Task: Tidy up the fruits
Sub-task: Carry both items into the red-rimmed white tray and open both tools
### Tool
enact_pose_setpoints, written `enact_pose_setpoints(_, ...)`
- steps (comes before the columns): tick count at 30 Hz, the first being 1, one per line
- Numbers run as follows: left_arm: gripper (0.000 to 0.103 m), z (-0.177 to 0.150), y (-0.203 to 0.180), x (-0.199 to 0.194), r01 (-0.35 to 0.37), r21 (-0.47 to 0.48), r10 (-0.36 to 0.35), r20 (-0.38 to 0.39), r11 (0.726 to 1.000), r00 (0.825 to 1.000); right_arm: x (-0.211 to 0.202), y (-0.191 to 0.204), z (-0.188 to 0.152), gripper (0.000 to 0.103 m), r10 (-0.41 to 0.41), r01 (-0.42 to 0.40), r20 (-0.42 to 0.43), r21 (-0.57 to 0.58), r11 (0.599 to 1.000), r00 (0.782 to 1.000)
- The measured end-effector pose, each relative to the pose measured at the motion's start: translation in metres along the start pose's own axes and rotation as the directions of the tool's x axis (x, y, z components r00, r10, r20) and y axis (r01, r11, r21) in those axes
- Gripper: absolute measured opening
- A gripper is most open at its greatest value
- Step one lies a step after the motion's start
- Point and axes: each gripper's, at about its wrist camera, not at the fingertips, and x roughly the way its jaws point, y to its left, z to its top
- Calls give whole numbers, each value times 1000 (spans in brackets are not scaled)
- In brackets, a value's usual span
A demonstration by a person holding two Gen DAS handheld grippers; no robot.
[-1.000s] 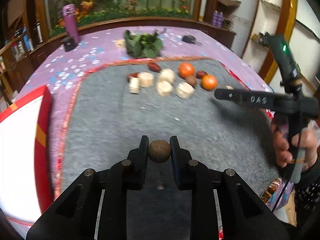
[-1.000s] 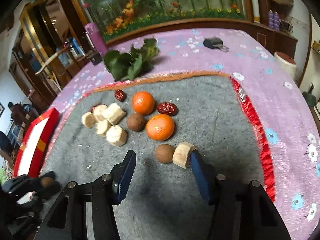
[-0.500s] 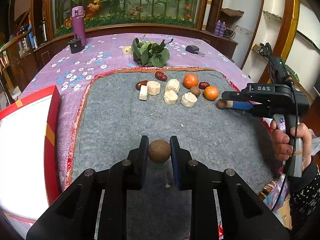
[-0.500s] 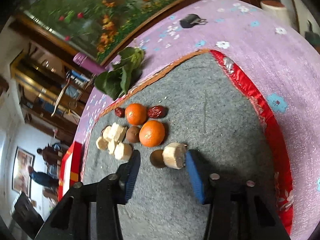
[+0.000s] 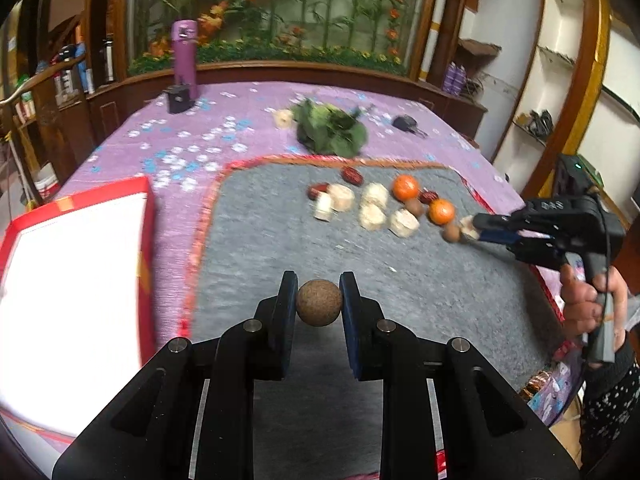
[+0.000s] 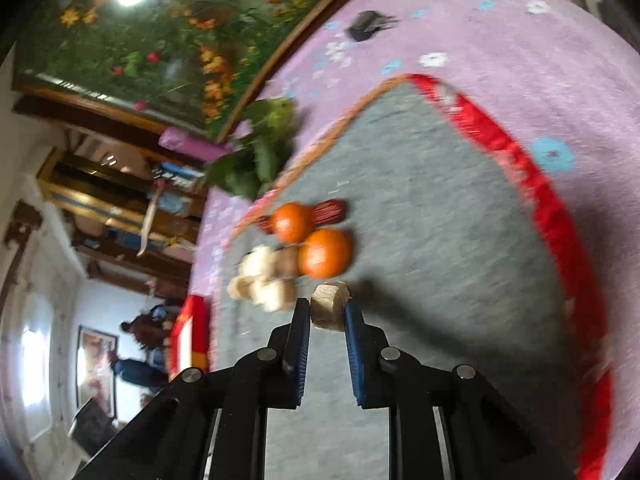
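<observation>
My left gripper (image 5: 319, 290) is shut on a brown round fruit (image 5: 319, 304), held above the grey mat (image 5: 260, 240). At the mat's right side my right gripper (image 6: 328, 314), rolled to one side, has its jaws closing on a pale fruit chunk (image 6: 330, 304), with both pads against it. The left wrist view shows that gripper (image 5: 474, 229) with the chunk at its tips and another brown fruit (image 5: 452, 233) touching it. Two oranges (image 5: 405, 187) (image 5: 441, 211), red dates (image 5: 352, 176), a brown fruit and several pale chunks (image 5: 374, 204) lie grouped at the back of the mat.
A white box with a red rim (image 5: 72, 280) sits left of the mat on the purple flowered cloth. Green leaves (image 5: 332, 132), a purple bottle (image 5: 184, 56) and a small black item (image 5: 406, 123) stand farther back. A person's hand (image 5: 588, 304) holds the right gripper.
The right gripper rolled over and closed from wide open onto the pale chunk. The left gripper rose a little and shifted, still holding the brown fruit.
</observation>
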Motion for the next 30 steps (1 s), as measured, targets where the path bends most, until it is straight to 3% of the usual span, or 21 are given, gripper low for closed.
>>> enact_pose_setpoints(4, 21, 1, 27, -16, -54, -46, 56, 34, 997, 998, 9, 36, -11, 17, 88, -90, -34, -67, 994, 996)
enact_pose_setpoints(10, 21, -7, 76, -38, -182, -111, 189, 53, 977, 980, 71, 108, -41, 17, 180, -213, -194, -163, 963, 964)
enact_pose_setpoints(15, 21, -22, 122, -44, -320, -157, 325, 9, 934, 946, 139, 171, -77, 17, 183, -268, -330, -233, 935, 926)
enact_pose_setpoints(20, 21, -37, 151, -42, -372, -176, 371, -41, 911, 928, 193, 218, -112, 16, 187, -318, -416, -272, 908, 890)
enact_pose_setpoints(24, 21, -52, 163, -35, -383, -182, 373, -86, 906, 924, 219, 240, -137, 16, 121, -288, -444, -331, 899, 888)
enact_pose_setpoints(28, 21, -59, 171, -33, -409, -187, 394, -114, 893, 912, 238, 242, -150, 16, 49, -253, -499, -350, 902, 865)
enact_pose_setpoints(30, 22, -60, 174, -34, -427, -198, 412, -115, 882, 904, 237, 242, -148, 17, 51, -253, -488, -358, 899, 871)
